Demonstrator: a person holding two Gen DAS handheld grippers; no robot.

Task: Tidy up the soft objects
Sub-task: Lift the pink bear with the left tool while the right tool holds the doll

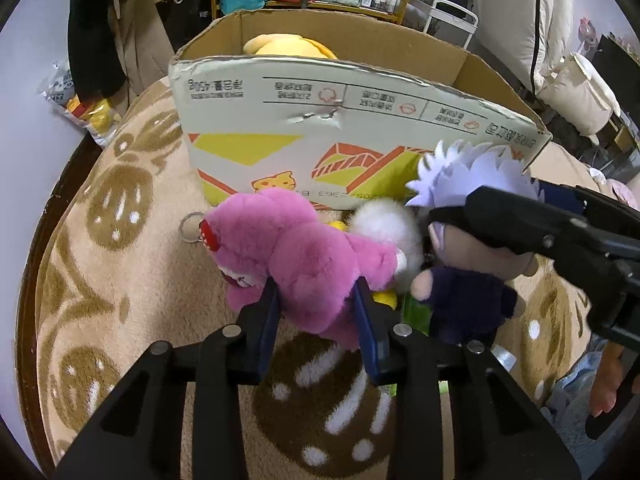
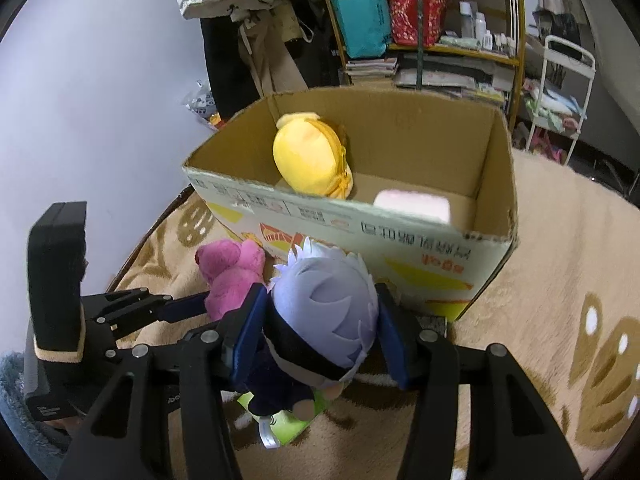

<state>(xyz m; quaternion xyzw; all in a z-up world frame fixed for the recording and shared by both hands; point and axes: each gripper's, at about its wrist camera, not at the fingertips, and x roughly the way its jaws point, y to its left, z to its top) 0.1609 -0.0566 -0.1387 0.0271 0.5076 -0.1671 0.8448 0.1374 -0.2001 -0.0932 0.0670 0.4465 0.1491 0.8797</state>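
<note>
**Two plush toys gripped, box wall ahead**

My left gripper [image 1: 316, 308] is clamped on the pink plush bear [image 1: 296, 252]; my right gripper [image 2: 320, 340] squeezes the white-haired doll [image 2: 332, 312] by its head. Both toys are over the blanket [image 1: 120, 280], just before the cardboard box [image 2: 400, 232]. The soft fur may slip, or a toy may catch the near wall when I lift. Both grippers point steeply down.

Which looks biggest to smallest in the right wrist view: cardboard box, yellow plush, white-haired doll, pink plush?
1. cardboard box
2. white-haired doll, though it sits nearest the camera, so versus the next is unsure
3. yellow plush
4. pink plush, partly hidden
</note>
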